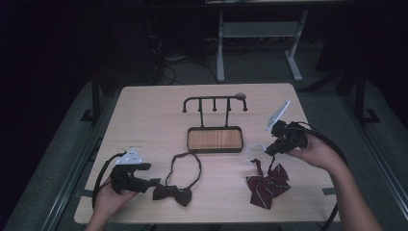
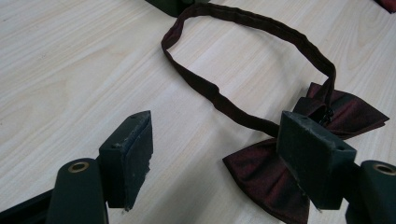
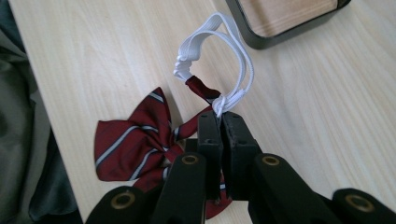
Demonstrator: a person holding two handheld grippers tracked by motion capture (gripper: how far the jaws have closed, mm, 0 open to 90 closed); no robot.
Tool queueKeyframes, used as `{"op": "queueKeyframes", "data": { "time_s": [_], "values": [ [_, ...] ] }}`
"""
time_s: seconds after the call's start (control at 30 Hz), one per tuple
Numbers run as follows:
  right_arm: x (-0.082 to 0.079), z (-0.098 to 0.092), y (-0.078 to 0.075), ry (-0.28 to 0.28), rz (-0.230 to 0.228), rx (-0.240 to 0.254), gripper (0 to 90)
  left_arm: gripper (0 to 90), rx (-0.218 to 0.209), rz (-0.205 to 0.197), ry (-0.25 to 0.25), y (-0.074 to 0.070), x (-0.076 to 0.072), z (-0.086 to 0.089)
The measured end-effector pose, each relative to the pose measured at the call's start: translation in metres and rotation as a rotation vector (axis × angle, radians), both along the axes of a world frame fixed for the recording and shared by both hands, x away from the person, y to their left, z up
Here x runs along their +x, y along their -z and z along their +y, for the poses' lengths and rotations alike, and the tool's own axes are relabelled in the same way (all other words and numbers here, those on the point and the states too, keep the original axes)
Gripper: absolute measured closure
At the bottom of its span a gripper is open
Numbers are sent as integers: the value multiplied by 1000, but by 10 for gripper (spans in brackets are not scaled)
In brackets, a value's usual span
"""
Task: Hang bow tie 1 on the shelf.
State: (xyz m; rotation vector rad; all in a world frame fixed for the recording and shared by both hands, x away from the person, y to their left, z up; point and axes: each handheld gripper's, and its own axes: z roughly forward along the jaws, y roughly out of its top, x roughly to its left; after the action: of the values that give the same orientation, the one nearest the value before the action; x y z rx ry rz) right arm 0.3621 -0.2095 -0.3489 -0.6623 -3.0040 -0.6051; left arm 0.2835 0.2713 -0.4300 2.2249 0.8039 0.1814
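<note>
A dark maroon bow tie lies on the table with its neck band looped toward the tray. My left gripper stands open just left of it, one jaw over the bow's left wing. A red striped bow tie lies at the right, with its white elastic loop lifted. My right gripper is shut on the strap where the elastic joins it.
A black stand with a wooden tray base and a hook rail sits mid-table. Table legs and cables lie on the dark floor beyond. The table's right edge is close to the striped tie.
</note>
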Motion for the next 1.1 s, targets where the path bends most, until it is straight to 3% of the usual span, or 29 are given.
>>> {"op": "queueKeyframes", "data": {
  "time_s": [0.57,1.1],
  "values": [
    [-9,7,-44,-37,-59,12,863,270,-2,0,1,0,0,0],
    [-5,19,-75,-64,-93,0,863,269,1,1,4,0,0,0]
  ]
}}
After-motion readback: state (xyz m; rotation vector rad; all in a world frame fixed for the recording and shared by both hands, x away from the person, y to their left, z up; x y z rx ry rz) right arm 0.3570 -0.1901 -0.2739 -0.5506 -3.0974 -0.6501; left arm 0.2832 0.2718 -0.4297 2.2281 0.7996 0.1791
